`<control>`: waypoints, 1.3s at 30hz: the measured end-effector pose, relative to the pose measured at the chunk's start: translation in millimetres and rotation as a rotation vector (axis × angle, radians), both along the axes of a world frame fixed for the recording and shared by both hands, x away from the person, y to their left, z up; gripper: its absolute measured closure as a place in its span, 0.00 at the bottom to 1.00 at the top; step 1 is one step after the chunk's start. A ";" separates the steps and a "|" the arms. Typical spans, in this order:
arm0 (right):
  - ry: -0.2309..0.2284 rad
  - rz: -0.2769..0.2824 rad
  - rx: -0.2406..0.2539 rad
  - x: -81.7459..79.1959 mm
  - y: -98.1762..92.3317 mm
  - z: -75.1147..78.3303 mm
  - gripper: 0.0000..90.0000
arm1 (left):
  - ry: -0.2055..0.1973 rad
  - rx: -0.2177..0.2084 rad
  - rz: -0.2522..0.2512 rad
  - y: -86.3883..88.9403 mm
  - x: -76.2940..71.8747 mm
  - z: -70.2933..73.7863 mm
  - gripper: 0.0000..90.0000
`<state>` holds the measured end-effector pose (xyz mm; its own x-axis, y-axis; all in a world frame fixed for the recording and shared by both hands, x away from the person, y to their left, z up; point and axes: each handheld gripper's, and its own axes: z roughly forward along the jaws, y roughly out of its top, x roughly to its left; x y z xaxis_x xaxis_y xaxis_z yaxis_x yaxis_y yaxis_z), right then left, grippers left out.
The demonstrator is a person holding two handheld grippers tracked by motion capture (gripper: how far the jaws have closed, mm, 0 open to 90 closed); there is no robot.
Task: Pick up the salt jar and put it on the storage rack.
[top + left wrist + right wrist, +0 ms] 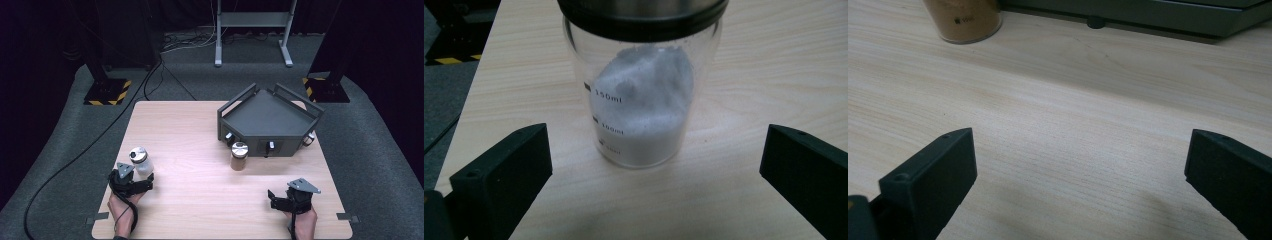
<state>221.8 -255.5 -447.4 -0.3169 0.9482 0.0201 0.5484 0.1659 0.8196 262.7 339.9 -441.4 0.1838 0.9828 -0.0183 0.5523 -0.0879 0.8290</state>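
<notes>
My left tool (656, 165) released, white-powder jar (641, 100) standing just ahead between its jaws. Right tool (1080, 170) released over bare tabletop (1073, 100). Likely next: advance, clench.

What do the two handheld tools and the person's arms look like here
Both tools, left and right, are matte black, each topped by a grey three-cornered plate. A black cable trails from each back along the forearm. Seen from their own cameras, the jaws are blocky black slabs with a small hole near the tip. The forearms are bare, with no sleeves or gloves visible.
</notes>
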 end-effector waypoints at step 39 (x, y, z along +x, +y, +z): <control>0.011 0.012 -0.014 2.2 1.3 1.5 0.00 | 0.004 0.014 0.019 -9.5 44.5 -0.8 0.28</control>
<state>224.0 -254.2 -445.9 -0.3277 0.9447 0.0105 0.5557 0.1837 0.8108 307.2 330.4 -442.1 0.1653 0.9862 -0.0053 0.5575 -0.0890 0.8254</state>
